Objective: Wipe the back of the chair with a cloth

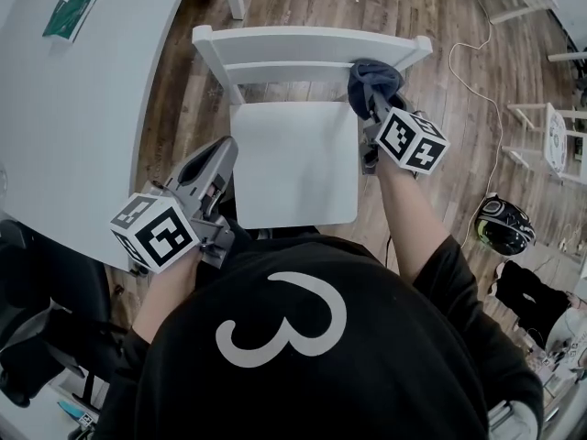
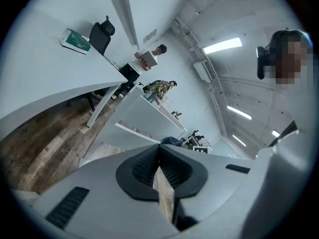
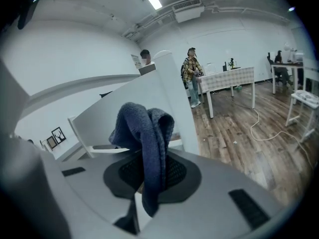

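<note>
Chair (image 1: pixel 293 168): white, seat bare, top rail (image 1: pixel 303 42) on side far from person.
Cloth (image 1: pixel 372 81): dark blue, bunched, at right end of chair's top rail, against it.
Right gripper (image 1: pixel 374 108): jaws clamped on cloth, above chair's right rear corner.
Left gripper (image 1: pixel 223 150): jaws closed together, nothing between, just off chair seat's left edge.
Table (image 1: pixel 83 108): white, left of chair.
</note>
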Demonstrator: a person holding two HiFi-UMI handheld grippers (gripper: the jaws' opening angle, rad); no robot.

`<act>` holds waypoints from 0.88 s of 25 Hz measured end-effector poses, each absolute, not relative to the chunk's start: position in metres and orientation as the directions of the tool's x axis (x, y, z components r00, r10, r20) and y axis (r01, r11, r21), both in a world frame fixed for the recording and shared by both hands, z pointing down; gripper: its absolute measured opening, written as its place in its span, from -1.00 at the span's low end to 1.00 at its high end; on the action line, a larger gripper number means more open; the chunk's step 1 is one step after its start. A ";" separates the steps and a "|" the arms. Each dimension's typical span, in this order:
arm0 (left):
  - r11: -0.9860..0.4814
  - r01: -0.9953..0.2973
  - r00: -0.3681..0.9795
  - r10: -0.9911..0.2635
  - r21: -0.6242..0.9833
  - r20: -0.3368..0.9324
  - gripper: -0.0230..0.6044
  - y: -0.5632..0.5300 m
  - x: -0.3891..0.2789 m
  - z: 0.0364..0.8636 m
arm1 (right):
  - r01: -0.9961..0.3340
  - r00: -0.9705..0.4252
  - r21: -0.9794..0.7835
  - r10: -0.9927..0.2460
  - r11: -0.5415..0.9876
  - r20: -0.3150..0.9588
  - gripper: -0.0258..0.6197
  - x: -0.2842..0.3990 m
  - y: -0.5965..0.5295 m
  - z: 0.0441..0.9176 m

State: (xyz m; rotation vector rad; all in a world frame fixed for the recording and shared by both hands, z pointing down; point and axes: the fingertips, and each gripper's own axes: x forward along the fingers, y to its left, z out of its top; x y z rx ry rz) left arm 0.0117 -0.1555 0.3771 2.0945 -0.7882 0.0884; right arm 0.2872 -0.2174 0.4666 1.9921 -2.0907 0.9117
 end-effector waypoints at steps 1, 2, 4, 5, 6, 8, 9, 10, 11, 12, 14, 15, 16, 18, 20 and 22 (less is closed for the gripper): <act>-0.416 -0.565 0.795 -0.505 0.713 0.336 -0.88 -0.155 0.010 0.378 | -0.933 -0.151 -0.358 -0.868 -0.033 0.473 -0.76 0.280 -0.214 0.468; -0.410 -0.568 0.792 -0.510 0.714 0.337 -0.88 -0.155 0.007 0.378 | -0.927 -0.173 -0.375 -0.864 -0.020 0.474 -0.76 0.271 -0.210 0.470; -0.397 -0.578 0.781 -0.522 0.713 0.342 -0.88 -0.154 0.000 0.379 | -0.917 -0.223 -0.399 -0.851 0.018 0.475 -0.76 0.251 -0.207 0.473; -0.390 -0.583 0.775 -0.530 0.712 0.344 -0.88 -0.154 -0.004 0.379 | -0.912 -0.251 -0.407 -0.845 0.043 0.473 -0.76 0.239 -0.207 0.474; -0.385 -0.589 0.769 -0.538 0.710 0.346 -0.88 -0.155 -0.009 0.379 | -0.908 -0.279 -0.414 -0.838 0.070 0.470 -0.76 0.226 -0.208 0.474; -0.376 -0.605 0.754 -0.554 0.702 0.353 -0.88 -0.158 -0.020 0.379 | -0.896 -0.334 -0.425 -0.823 0.126 0.459 -0.76 0.198 -0.211 0.473; -0.369 -0.612 0.747 -0.562 0.700 0.356 -0.88 -0.158 -0.025 0.380 | -0.889 -0.361 -0.430 -0.815 0.155 0.453 -0.76 0.185 -0.213 0.472; -0.360 -0.617 0.740 -0.570 0.700 0.359 -0.88 -0.158 -0.030 0.381 | -0.882 -0.388 -0.434 -0.805 0.183 0.449 -0.76 0.172 -0.215 0.473; -0.350 -0.621 0.732 -0.578 0.701 0.361 -0.88 -0.158 -0.035 0.383 | -0.874 -0.414 -0.438 -0.794 0.209 0.446 -0.76 0.159 -0.216 0.474; -0.339 -0.625 0.725 -0.586 0.703 0.362 -0.88 -0.157 -0.039 0.385 | -0.866 -0.438 -0.442 -0.781 0.234 0.445 -0.76 0.147 -0.218 0.476; -0.319 -0.636 0.709 -0.602 0.703 0.368 -0.88 -0.154 -0.049 0.388 | -0.850 -0.480 -0.448 -0.757 0.276 0.444 -0.76 0.123 -0.220 0.479; -0.309 -0.644 0.700 -0.608 0.700 0.375 -0.88 -0.153 -0.053 0.390 | -0.843 -0.498 -0.450 -0.745 0.295 0.444 -0.76 0.112 -0.222 0.481; -0.300 -0.652 0.691 -0.614 0.696 0.382 -0.88 -0.151 -0.059 0.393 | -0.836 -0.514 -0.451 -0.734 0.312 0.444 -0.76 0.101 -0.224 0.483; -0.285 -0.665 0.674 -0.628 0.691 0.390 -0.88 -0.149 -0.070 0.398 | -0.825 -0.540 -0.451 -0.715 0.342 0.445 -0.76 0.079 -0.229 0.487; -0.259 -0.674 0.656 -0.642 0.692 0.398 -0.88 -0.147 -0.080 0.403 | -0.816 -0.557 -0.450 -0.703 0.363 0.443 -0.76 0.063 -0.235 0.490; -0.238 -0.684 0.637 -0.654 0.689 0.407 -0.88 -0.145 -0.088 0.408 | -0.812 -0.564 -0.449 -0.698 0.372 0.442 -0.76 0.051 -0.243 0.494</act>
